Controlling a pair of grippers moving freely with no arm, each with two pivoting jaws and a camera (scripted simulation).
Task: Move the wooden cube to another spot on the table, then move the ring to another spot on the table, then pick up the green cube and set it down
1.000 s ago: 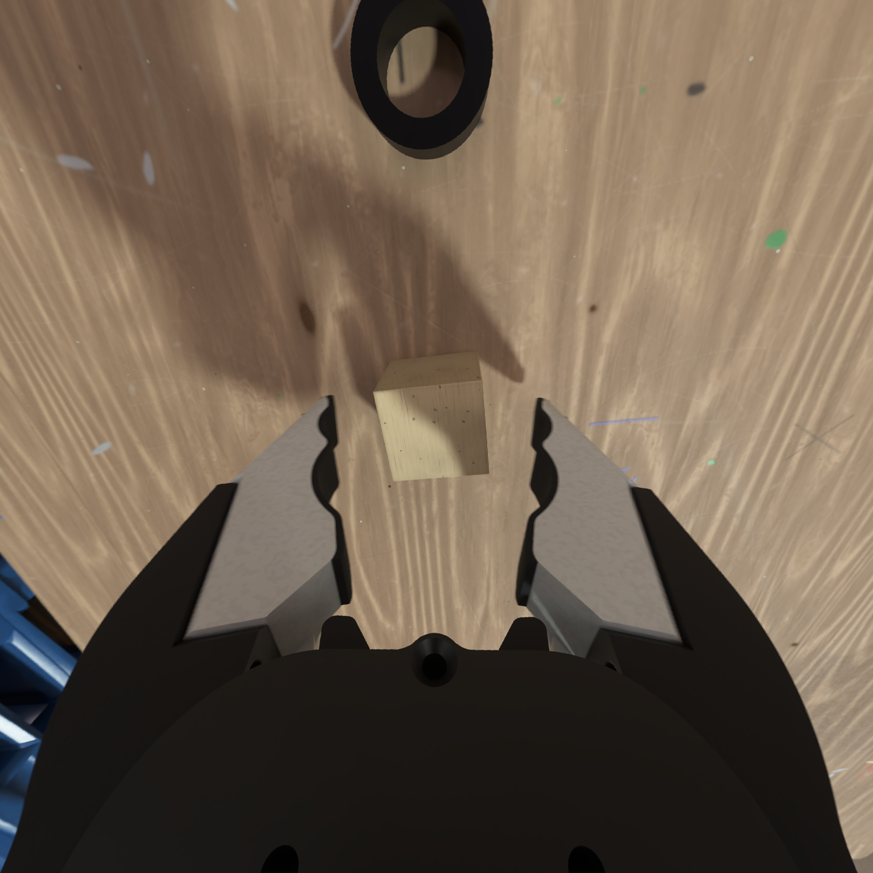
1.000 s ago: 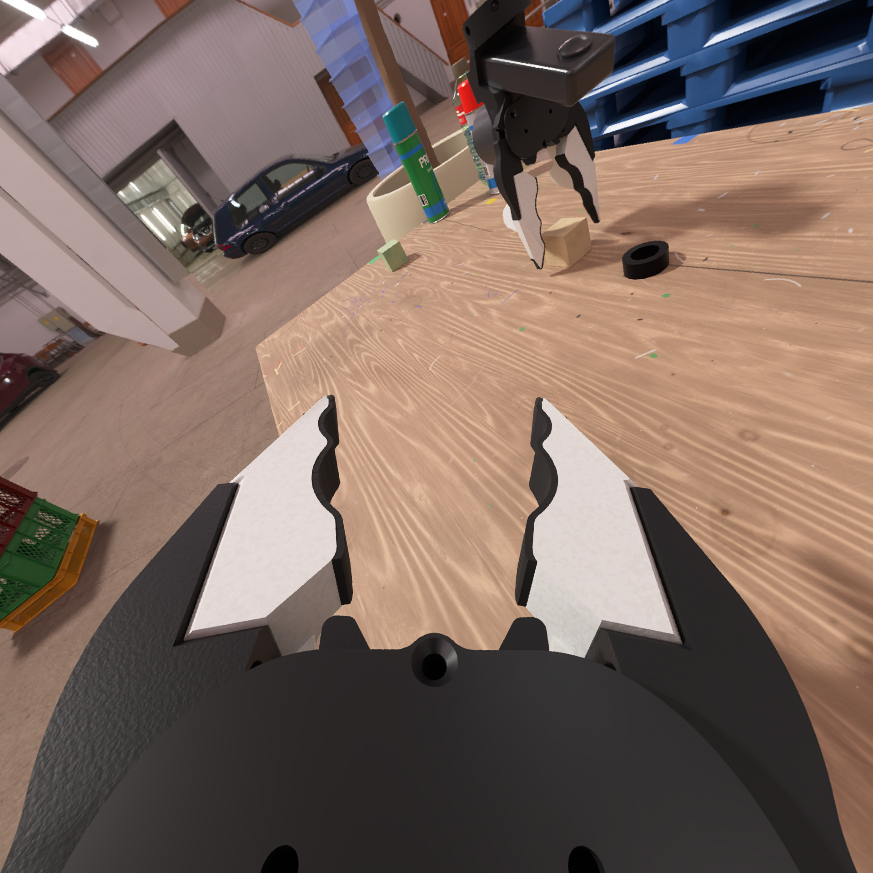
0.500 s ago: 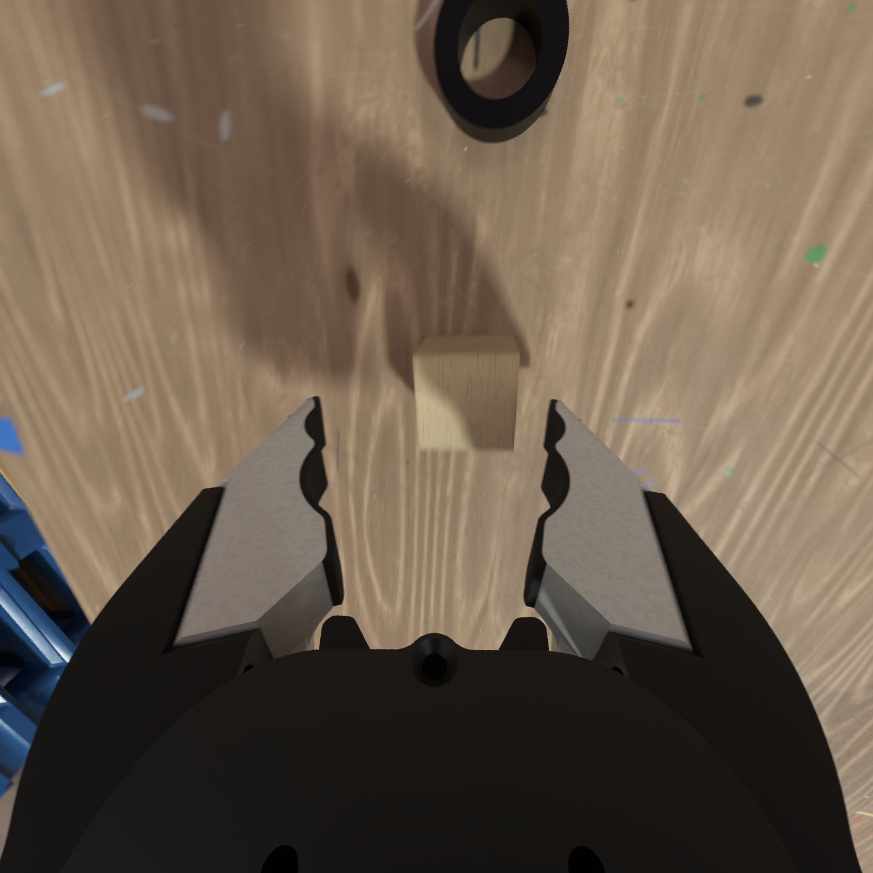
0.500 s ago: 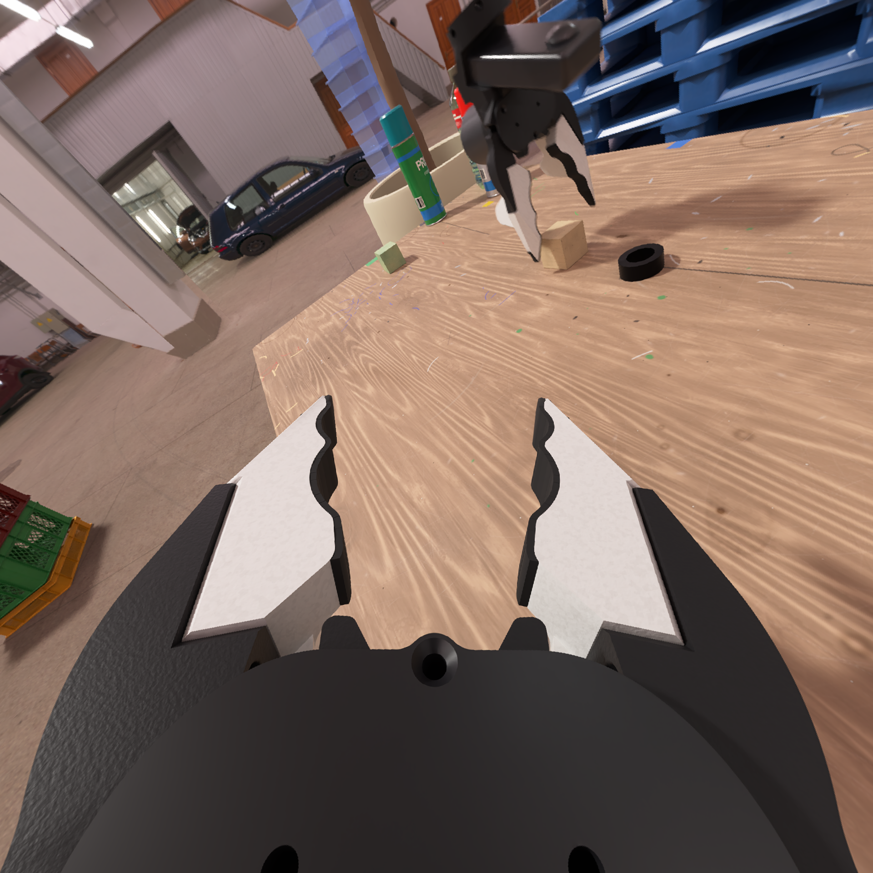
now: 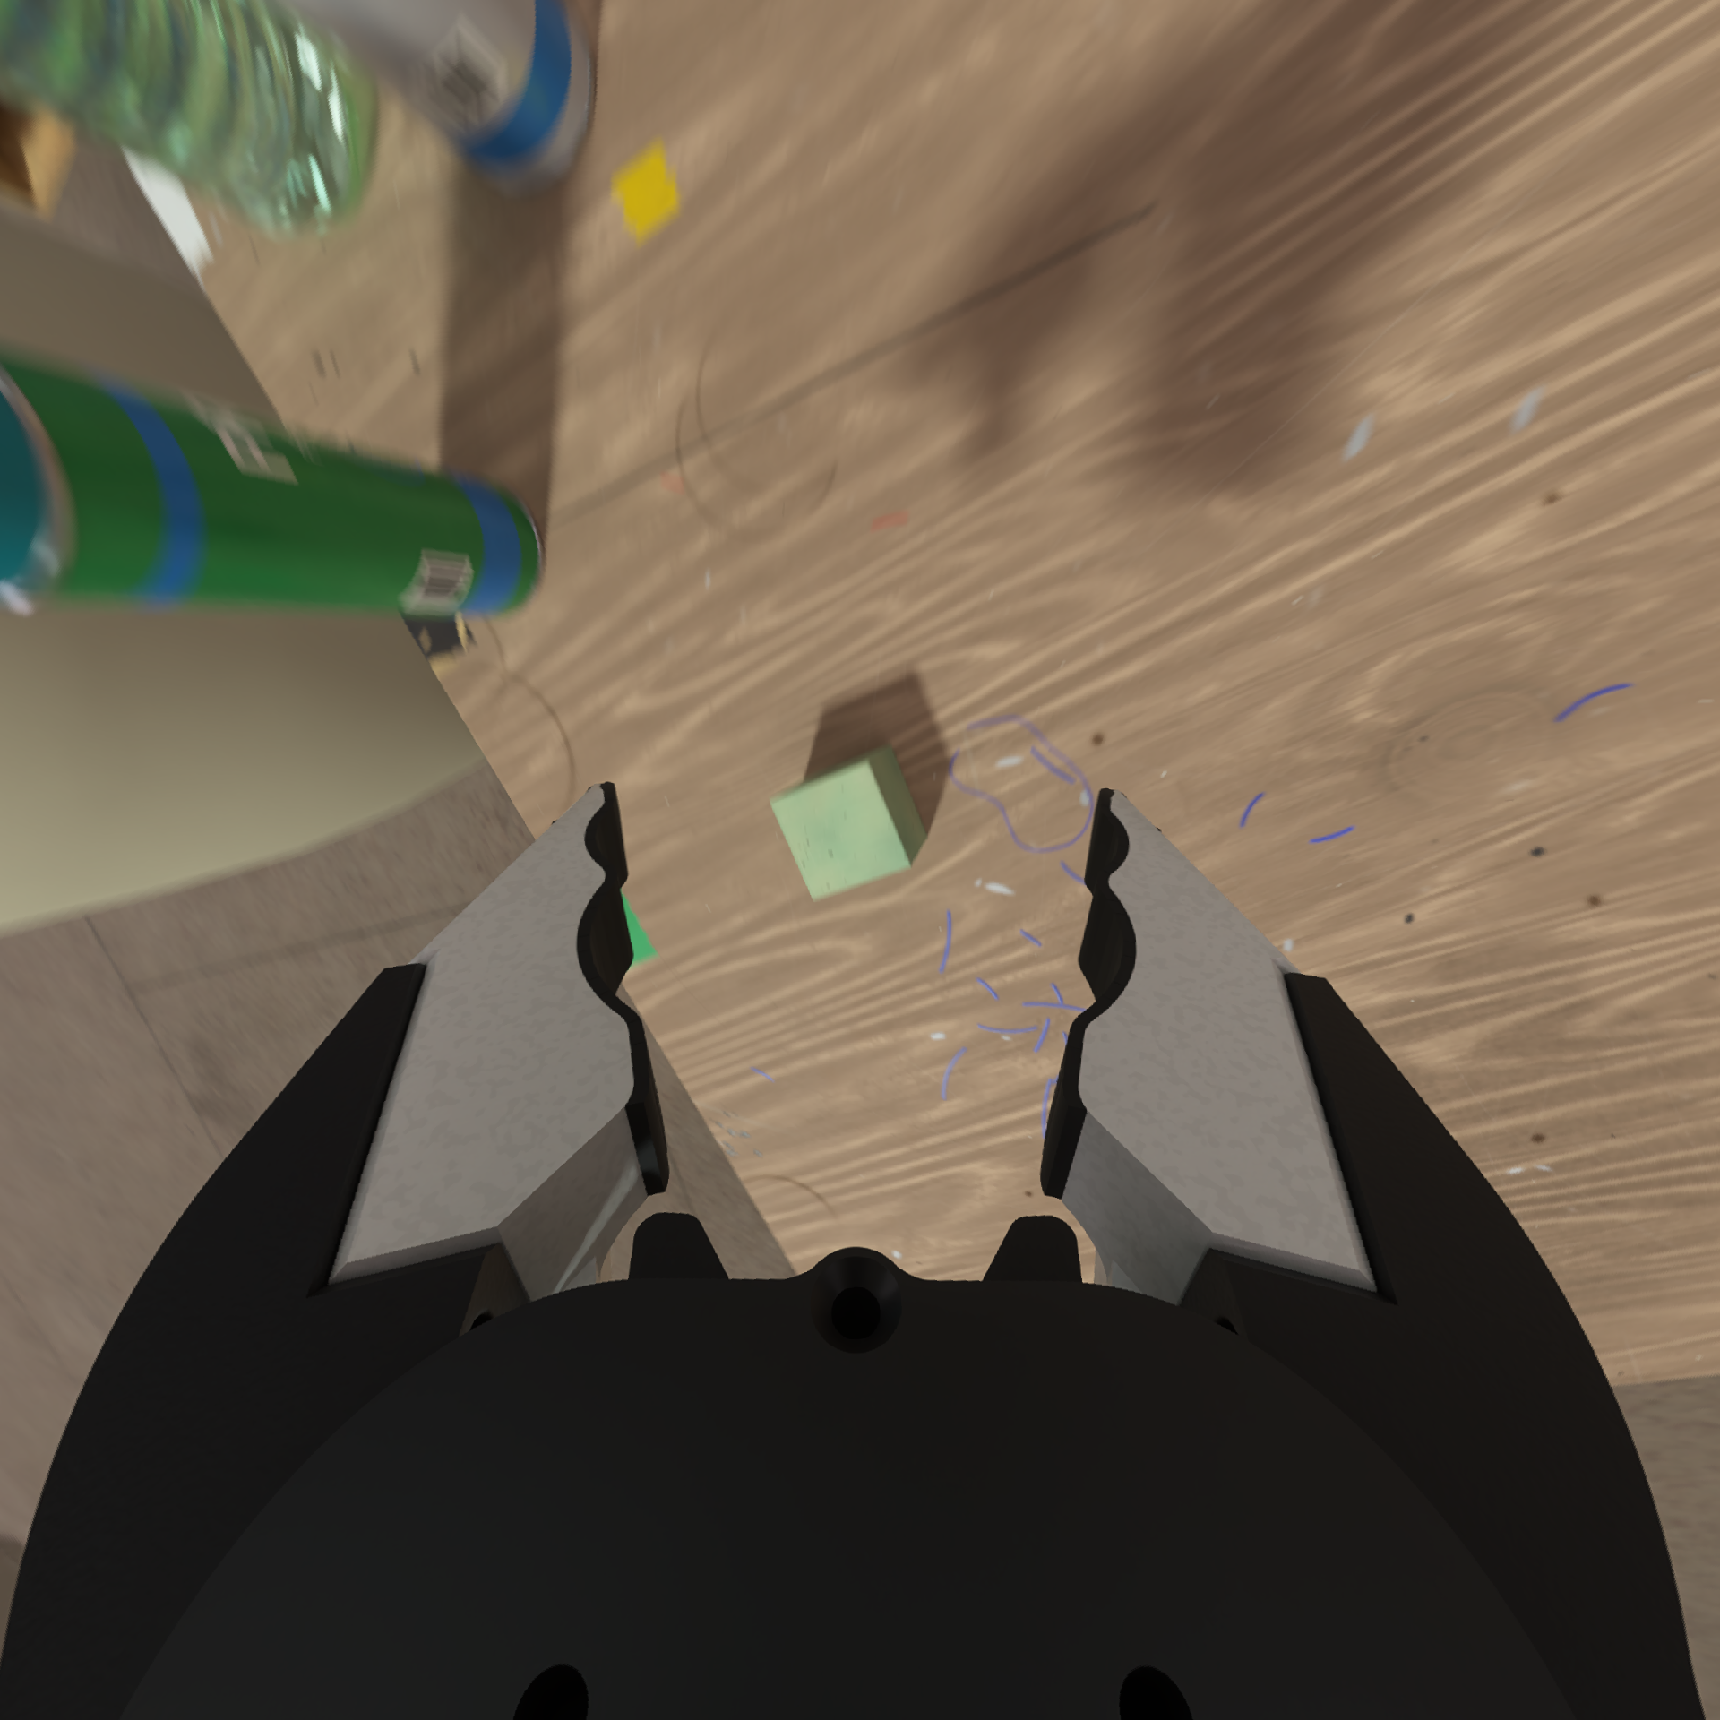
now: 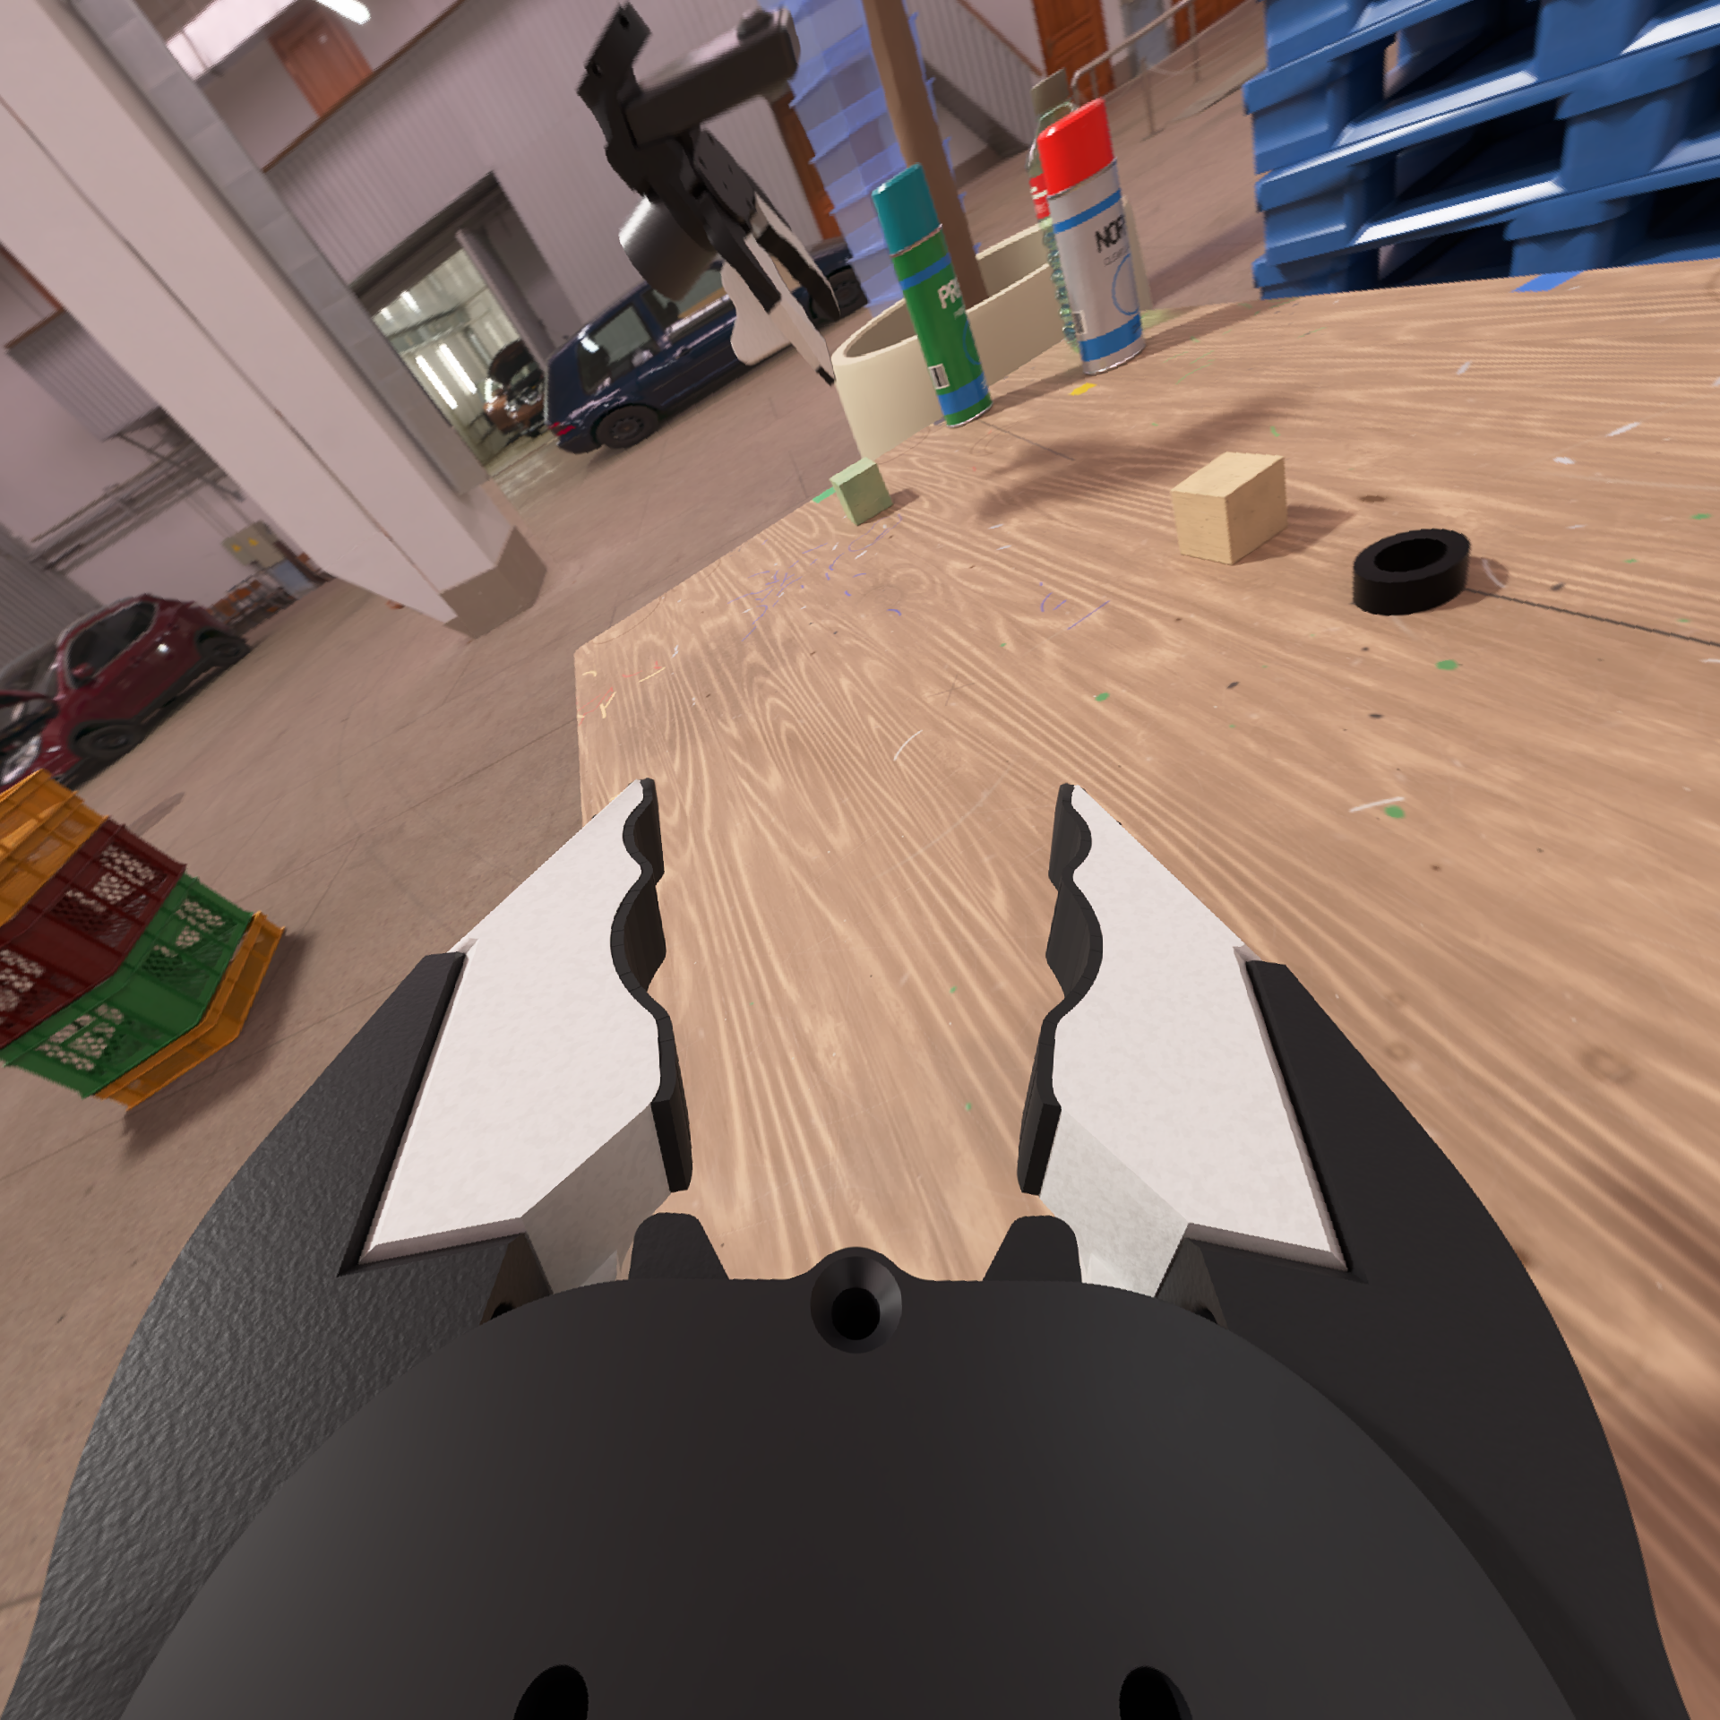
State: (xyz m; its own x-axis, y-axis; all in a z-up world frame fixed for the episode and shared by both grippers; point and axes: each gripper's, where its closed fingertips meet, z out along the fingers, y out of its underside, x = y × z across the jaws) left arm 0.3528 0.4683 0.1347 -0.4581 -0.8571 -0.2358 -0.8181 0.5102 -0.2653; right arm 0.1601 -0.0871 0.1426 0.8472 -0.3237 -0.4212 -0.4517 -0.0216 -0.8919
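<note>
We hang our left gripper (image 5: 852,940), jaws wide and empty, high above the green cube (image 5: 847,824) by the table's (image 6: 1210,838) corner, lining up a grab, while our right gripper (image 6: 854,940) waits open.

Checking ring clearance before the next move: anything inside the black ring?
Nothing shows inside the black ring: its hole looks empty, but the near wall hides the bottom of the hole. It lies flat on the table, beside the wooden cube.
</note>
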